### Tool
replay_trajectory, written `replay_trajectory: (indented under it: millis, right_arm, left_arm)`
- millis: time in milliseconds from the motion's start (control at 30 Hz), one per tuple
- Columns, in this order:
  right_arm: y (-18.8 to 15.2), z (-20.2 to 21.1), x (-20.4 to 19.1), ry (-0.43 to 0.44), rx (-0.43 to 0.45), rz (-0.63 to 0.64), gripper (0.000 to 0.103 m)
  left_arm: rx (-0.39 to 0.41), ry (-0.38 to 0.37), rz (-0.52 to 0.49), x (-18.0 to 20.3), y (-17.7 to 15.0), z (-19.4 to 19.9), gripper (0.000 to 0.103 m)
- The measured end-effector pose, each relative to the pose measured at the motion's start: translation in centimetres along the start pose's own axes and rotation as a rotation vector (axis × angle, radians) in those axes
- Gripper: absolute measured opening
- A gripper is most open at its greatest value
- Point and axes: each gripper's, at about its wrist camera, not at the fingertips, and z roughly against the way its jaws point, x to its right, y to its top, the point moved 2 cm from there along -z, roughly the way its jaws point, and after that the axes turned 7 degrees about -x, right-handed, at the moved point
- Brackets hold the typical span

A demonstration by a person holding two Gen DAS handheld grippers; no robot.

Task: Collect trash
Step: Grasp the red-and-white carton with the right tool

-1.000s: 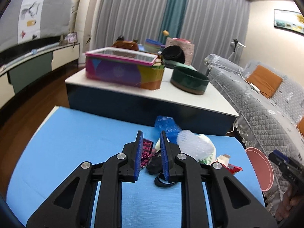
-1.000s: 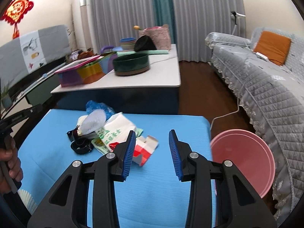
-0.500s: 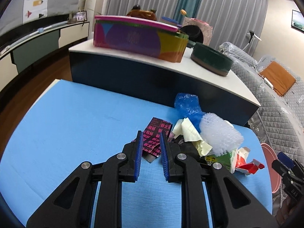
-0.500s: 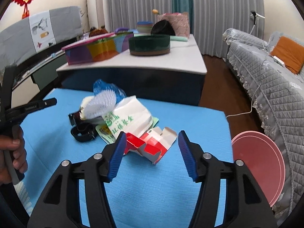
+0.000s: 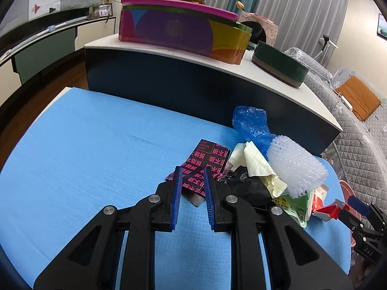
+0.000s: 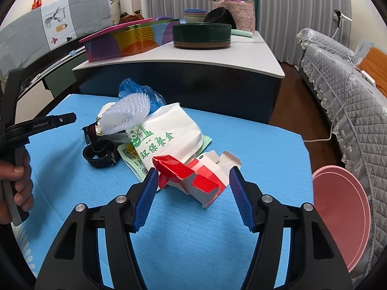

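A heap of trash lies on the blue table (image 5: 84, 149). My left gripper (image 5: 192, 176) is open with a narrow gap, its tips on either side of the near edge of a black wrapper with pink characters (image 5: 205, 162), not gripping it. Beside the wrapper lie yellow paper (image 5: 258, 164), white foam netting (image 5: 295, 166) and a blue plastic bag (image 5: 251, 123). My right gripper (image 6: 193, 177) is open wide around a crushed red and white carton (image 6: 196, 176). Behind the carton lie a white bag with green print (image 6: 167, 135) and a black ring (image 6: 99, 154).
A pink bin (image 6: 343, 217) stands off the table's right edge. A white and dark cabinet (image 5: 193, 72) behind the table holds a colourful box (image 5: 183, 29) and a green round tin (image 6: 200, 33). A grey quilted sofa (image 6: 350, 89) is at the right.
Both grippers have moved forward and down to the trash. The left now straddles the black wrapper's edge. The right has opened wider and now has the red carton between its fingers.
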Motion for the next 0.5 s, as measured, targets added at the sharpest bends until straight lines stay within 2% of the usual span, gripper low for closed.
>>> replay_trajectory:
  millis: [33, 100, 133, 267, 467, 500]
  right_arm:
    - [0.0, -0.1, -0.2, 0.000, -0.002, 0.009, 0.061]
    - [-0.1, -0.3, -0.4, -0.001, -0.008, 0.022, 0.060]
    - [-0.1, -0.3, -0.4, 0.001, -0.010, 0.027, 0.059]
    - [-0.2, -0.4, -0.5, 0.001, -0.014, 0.039, 0.045]
    - [-0.3, -0.6, -0.5, 0.012, -0.029, 0.042, 0.020]
    - [-0.3, -0.6, -0.4, 0.015, -0.032, 0.039, 0.018]
  left_arm:
    - [-0.002, 0.000, -0.002, 0.0, 0.0, -0.3, 0.020]
    - [-0.007, 0.003, -0.006, 0.1, -0.1, -0.8, 0.034]
    - [-0.010, 0.001, -0.007, 0.1, -0.1, -1.0, 0.037]
    - [-0.029, 0.004, -0.034, 0.7, -0.3, -2.1, 0.043]
    - [-0.061, 0.022, -0.070, 1.3, -0.2, -3.1, 0.047]
    - [-0.061, 0.029, -0.072, 1.3, -0.2, -3.1, 0.047]
